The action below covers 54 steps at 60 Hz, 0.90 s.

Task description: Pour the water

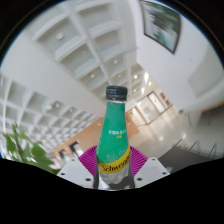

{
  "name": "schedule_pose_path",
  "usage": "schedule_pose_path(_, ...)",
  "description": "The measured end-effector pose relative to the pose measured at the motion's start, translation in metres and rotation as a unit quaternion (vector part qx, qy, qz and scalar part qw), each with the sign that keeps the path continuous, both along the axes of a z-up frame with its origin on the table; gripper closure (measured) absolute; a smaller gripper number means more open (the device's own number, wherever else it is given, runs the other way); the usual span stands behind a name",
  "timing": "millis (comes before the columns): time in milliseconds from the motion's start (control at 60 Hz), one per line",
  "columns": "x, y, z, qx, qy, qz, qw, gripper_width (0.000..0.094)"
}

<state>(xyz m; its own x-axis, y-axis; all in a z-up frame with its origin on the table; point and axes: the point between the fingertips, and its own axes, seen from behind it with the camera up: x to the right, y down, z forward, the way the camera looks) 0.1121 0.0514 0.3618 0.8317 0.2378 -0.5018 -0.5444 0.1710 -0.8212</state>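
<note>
We have the gripper [116,176] clamped, both pink-padded fingers [90,160] pressing the green plastic bottle with a dark screw cap and yellow label band [116,128], held upright toward the white coffered ceiling [80,50], likely so nothing spills before pouring.

The gripper [113,170] is tilted upward toward the ceiling, its two fingers with their pink pads [89,157] closed against either side of an upright green bottle [115,140].
</note>
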Motion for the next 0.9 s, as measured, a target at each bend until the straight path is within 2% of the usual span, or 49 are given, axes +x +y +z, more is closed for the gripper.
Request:
schedule_pose_path(50, 0.028, 0.007, -0.011, -0.011, -0.081, -0.059, 0.995, 0.0530)
schedule_pose_path(100, 0.050, 0.013, -0.026, -0.026, -0.150, -0.102, 0.983, 0.0532)
schedule_pose_path(150, 0.092, 0.010, -0.041, -0.049, -0.204, -0.128, 0.969, 0.0532)
schedule_pose_path(200, 0.088, 0.023, -0.080, -0.078, -0.241, -0.145, 0.956, 0.0533)
schedule_pose_path(367, 0.119, 0.051, -0.195, -0.184, -0.302, -0.133, 0.926, 0.0532)
schedule_pose_path(450, 0.129, 0.052, -0.235, -0.214, -0.308, -0.117, 0.919, 0.0533)
schedule_pose_path(600, 0.140, 0.057, -0.286, -0.254, -0.298, -0.109, 0.913, 0.0532)
schedule_pose_path(633, 0.138, 0.056, -0.281, -0.233, -0.300, -0.114, 0.918, 0.0532)
schedule_pose_path(700, 0.139, 0.056, -0.281, -0.237, -0.306, -0.116, 0.915, 0.0526)
schedule_pose_path(833, 0.140, 0.056, -0.283, -0.247, -0.310, -0.117, 0.911, 0.0383)
schedule_pose_path(867, 0.142, 0.053, -0.289, -0.264, -0.305, -0.117, 0.908, 0.0332)
schedule_pose_path(900, 0.142, 0.048, -0.289, -0.276, -0.298, -0.117, 0.906, 0.0231)
